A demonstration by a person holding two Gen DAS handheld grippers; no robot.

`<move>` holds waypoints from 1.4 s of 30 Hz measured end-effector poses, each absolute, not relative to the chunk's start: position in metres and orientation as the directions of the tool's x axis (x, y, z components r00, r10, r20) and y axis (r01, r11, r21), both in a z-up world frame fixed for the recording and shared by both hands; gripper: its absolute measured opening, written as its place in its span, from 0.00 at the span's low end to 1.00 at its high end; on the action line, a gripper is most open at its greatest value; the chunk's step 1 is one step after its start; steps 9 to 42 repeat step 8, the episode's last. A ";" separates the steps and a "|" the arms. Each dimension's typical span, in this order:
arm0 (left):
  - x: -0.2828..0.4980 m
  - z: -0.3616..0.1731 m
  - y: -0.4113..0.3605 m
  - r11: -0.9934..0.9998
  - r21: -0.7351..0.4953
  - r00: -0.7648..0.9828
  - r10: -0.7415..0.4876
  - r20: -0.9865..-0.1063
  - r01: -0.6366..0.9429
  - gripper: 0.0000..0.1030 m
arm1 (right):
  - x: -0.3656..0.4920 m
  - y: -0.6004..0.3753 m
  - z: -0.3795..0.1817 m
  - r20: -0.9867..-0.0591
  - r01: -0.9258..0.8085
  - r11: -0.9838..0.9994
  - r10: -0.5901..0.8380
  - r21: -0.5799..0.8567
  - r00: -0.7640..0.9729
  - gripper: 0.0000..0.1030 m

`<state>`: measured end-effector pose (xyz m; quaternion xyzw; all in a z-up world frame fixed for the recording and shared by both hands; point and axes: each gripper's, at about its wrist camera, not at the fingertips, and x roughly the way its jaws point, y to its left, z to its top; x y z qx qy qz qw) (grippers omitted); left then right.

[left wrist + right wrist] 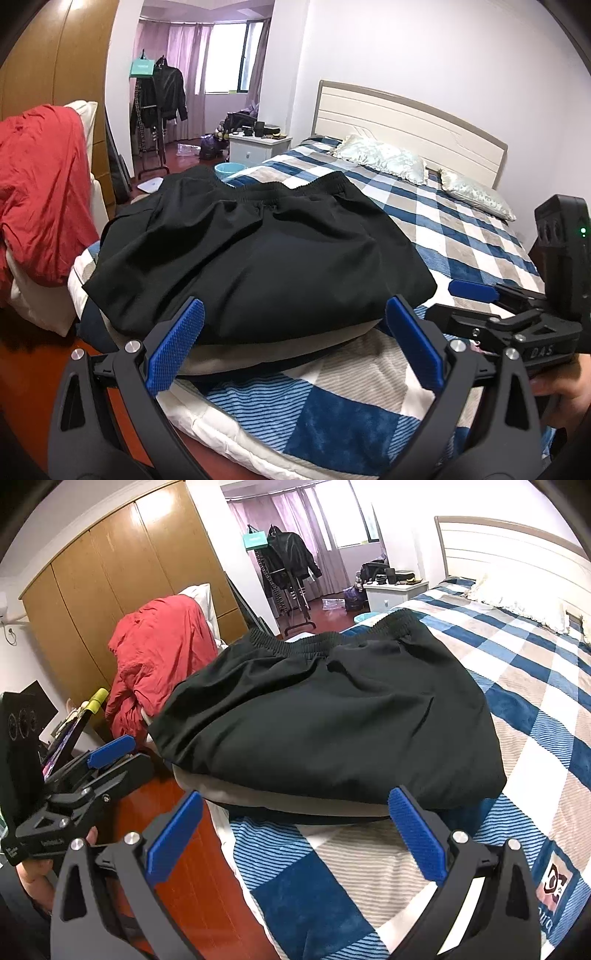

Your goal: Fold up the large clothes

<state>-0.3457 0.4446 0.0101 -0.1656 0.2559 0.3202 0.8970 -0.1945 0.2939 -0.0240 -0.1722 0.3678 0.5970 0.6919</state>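
Black trousers (258, 258), folded into a thick bundle, lie at the near end of the bed (461, 236), on the checked blue, white and beige blanket (332, 417). Elastic waistband on the far side, facing the headboard (406, 122). A pale layer shows under the bundle's near edge; whether it is lining or another cloth, cannot tell.

Left gripper (293, 345): blue-padded fingers (173, 350) spread wide apart, holding nothing, poised just short of the bundle's near edge. Contact with the fabric not clear.

Right gripper (295, 834): fingers likewise wide apart and empty, at the near edge of the same bundle, toward its right half. In the left wrist view it sits off to the right, a hand (565, 398) on its grip.

Left of the bed: red cloth (44, 192) draped over a white pillow, wooden wardrobe (110, 572) behind. Two pale pillows (384, 157) at the far end of the bed. White nightstand (255, 147) far left of the headboard; dark jacket (166, 92) hanging on a rack beyond.
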 end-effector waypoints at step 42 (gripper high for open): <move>-0.345 0.011 0.444 0.729 -0.122 0.646 0.499 -0.578 -0.673 0.94 | -0.194 0.291 -0.015 -0.709 -0.955 0.228 0.705 0.189 0.028 0.96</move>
